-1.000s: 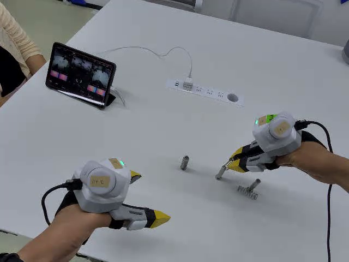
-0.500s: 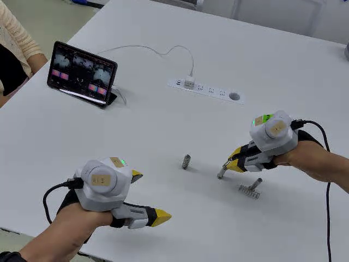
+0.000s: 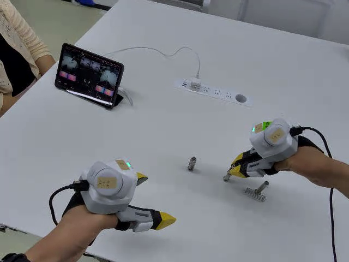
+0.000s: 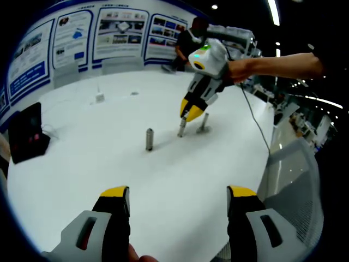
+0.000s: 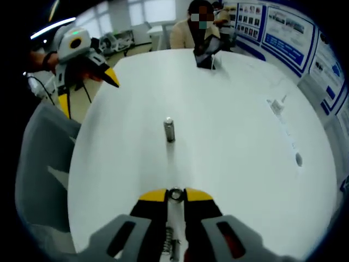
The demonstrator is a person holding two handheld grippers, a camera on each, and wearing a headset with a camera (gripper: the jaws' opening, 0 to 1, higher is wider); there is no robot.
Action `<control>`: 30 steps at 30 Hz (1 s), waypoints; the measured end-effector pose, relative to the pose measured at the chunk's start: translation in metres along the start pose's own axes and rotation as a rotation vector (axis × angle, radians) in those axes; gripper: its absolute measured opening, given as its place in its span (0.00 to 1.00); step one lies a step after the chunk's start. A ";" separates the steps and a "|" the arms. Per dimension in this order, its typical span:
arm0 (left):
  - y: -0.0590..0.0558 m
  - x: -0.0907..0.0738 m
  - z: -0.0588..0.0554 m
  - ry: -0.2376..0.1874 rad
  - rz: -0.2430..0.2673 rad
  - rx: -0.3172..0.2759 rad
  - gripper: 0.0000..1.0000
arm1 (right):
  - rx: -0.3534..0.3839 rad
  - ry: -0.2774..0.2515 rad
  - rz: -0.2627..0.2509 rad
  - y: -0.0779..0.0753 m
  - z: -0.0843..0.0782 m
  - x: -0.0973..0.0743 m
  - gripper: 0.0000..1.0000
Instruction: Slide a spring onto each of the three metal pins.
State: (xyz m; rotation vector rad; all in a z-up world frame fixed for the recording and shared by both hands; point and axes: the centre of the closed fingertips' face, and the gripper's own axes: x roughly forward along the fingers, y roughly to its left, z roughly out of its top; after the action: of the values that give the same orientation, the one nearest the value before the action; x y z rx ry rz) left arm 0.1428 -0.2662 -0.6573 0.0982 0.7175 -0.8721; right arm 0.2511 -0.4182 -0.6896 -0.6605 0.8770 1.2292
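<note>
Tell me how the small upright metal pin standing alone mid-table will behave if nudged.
The small upright metal pin is tall for its narrow base, so it would probably tip easily. Once down, its round body would likely roll on the smooth white table.

The white table (image 3: 163, 131) carries a tablet (image 3: 89, 75), power strip (image 3: 212, 91), upright pin (image 3: 192, 163) and seemingly a lying spring (image 3: 255, 193).

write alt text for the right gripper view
The right tool is shut on a pin, with a spring between its jaws, over a white table. A second pin stands upright ahead, and the left tool is at upper left, open.
</note>
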 end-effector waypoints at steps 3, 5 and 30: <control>0.000 -0.001 -0.002 0.002 0.001 -0.004 0.74 | 0.000 0.007 0.004 0.001 -0.002 0.003 0.13; 0.000 -0.001 -0.002 0.004 0.001 -0.006 0.74 | -0.002 0.009 0.005 0.001 -0.002 0.005 0.13; 0.004 -0.001 -0.001 0.005 0.012 -0.013 0.74 | 0.014 0.035 0.014 0.001 -0.016 0.025 0.13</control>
State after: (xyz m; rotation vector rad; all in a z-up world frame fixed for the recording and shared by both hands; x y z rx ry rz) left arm 0.1452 -0.2627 -0.6582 0.0935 0.7265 -0.8559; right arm 0.2486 -0.4186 -0.7195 -0.6672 0.9201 1.2256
